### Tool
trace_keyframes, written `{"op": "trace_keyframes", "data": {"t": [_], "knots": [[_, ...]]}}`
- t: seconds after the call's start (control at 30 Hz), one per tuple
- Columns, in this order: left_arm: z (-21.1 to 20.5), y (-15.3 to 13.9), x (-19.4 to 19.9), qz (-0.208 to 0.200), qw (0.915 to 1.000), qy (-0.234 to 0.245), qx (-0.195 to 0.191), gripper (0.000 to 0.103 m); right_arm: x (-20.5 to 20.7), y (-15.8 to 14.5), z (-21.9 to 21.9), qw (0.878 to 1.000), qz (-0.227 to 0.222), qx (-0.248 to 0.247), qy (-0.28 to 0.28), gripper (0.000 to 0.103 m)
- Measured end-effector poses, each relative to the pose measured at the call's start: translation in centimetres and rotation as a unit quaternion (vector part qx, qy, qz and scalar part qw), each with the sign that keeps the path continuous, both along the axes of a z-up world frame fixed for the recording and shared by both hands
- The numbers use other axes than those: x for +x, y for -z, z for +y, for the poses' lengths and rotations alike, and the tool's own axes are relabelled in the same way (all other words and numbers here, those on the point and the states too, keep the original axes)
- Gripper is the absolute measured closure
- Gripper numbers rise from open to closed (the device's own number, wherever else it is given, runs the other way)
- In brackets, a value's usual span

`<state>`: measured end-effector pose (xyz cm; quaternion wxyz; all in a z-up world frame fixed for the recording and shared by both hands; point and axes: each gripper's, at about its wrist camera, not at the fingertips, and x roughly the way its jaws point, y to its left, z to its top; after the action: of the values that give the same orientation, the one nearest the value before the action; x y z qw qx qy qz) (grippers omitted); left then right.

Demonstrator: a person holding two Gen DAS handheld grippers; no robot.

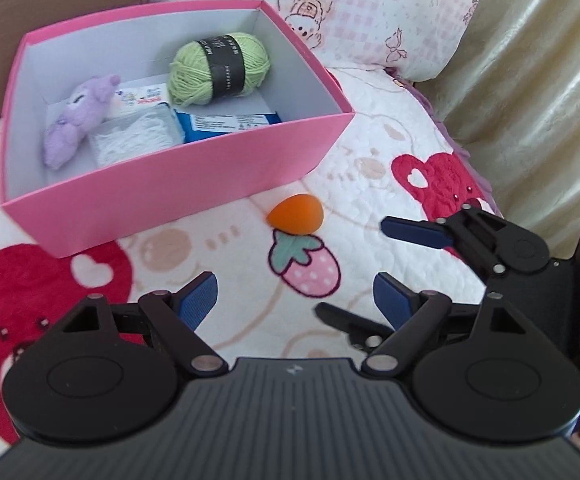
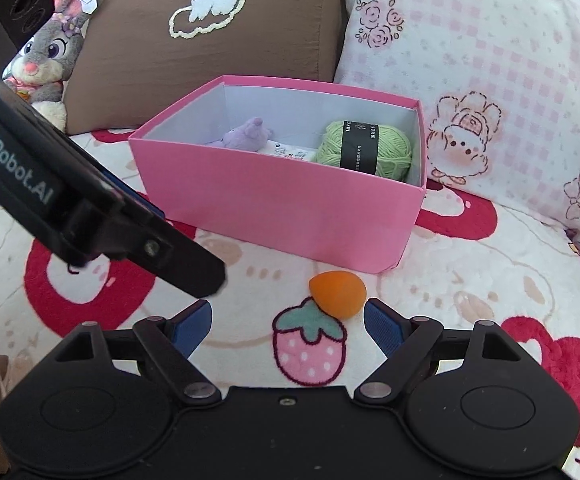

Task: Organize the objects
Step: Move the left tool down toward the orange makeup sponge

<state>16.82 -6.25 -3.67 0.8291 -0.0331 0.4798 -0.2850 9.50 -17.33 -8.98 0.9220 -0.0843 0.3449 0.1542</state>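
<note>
Left wrist view first: the left gripper (image 1: 295, 300) has its blue pads spread wide with nothing between them, above a quilt (image 1: 369, 160) printed with bears and a strawberry. An orange egg-shaped sponge (image 1: 295, 214) lies on the quilt ahead of the jaws, just beside the front wall of a pink box (image 1: 178, 192) and apart from both pads. Inside the box are a ball of green yarn (image 1: 218, 68) with a black band, a purple plush toy (image 1: 76, 120), a white packet (image 1: 134, 138) and a blue-and-white packet (image 1: 230, 122). The right gripper (image 1: 369, 268) comes in from the right side, its jaws also apart and empty.

Right wrist view: the right gripper (image 2: 288, 324) is wide open and holds nothing. The orange egg-shaped sponge (image 2: 337, 294) sits on the quilt (image 2: 469, 280) just ahead of the jaws, close to the right pad; I cannot tell if they touch. The pink box (image 2: 282, 208) stands just behind it, with the green yarn (image 2: 363, 150) and the purple plush toy (image 2: 248, 134) visible over its wall. The left gripper (image 2: 194, 276) crosses from the left. A brown pillow (image 2: 210, 48), a pink checked pillow (image 2: 489, 80) and a grey rabbit toy (image 2: 48, 60) are behind the box.
</note>
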Motion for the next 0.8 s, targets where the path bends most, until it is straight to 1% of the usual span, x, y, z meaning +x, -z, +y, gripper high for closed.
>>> {"op": "trace_keyframes", "data": {"t": [0.13,0.2,0.23,0.33,0.37,0.43,0.47,0.5,0.6,0.73,0.8], "knots": [[-0.2,1.0,1.0,-0.008,0.9999,-0.007,-0.005,0.019,1.6,0.9,0.0,0.999,-0.002,0.000,0.044,0.017],[-0.2,1.6,1.4,-0.010,0.9998,-0.010,-0.010,0.019,2.2,1.3,-0.4,0.998,0.000,0.019,0.052,0.017],[-0.3,1.9,1.7,-0.011,0.9998,-0.013,-0.006,0.019,2.5,1.6,-0.6,0.998,0.004,0.024,0.057,0.017],[-0.9,2.5,2.2,-0.016,0.9991,-0.022,0.032,0.021,3.1,2.6,-1.3,0.998,0.012,0.031,0.062,0.017],[-0.8,2.6,2.4,-0.014,0.9993,-0.021,0.027,0.021,3.1,3.0,-1.6,0.997,0.018,0.042,0.067,0.017],[-0.7,3.2,2.9,0.005,0.9996,-0.026,0.013,0.021,3.4,3.9,-2.6,0.993,0.036,0.074,0.085,0.017],[-0.8,3.5,3.1,0.013,0.9995,-0.028,0.010,0.021,3.5,4.3,-2.8,0.993,0.040,0.078,0.085,0.017],[-0.9,3.8,3.3,0.016,0.9994,-0.029,0.012,0.021,3.6,4.7,-2.8,0.993,0.037,0.076,0.082,0.017],[-1.7,4.6,3.6,0.005,0.9996,-0.025,0.014,0.024,3.9,5.5,-3.1,0.993,0.035,0.071,0.084,0.017],[-2.4,5.7,4.4,0.008,0.9997,-0.023,-0.006,0.026,3.8,6.1,-3.5,0.993,0.024,0.086,0.082,0.017],[-3.1,6.2,4.9,0.021,0.9995,-0.024,0.003,0.032,3.9,6.2,-3.3,0.994,0.016,0.081,0.078,0.019]]}}
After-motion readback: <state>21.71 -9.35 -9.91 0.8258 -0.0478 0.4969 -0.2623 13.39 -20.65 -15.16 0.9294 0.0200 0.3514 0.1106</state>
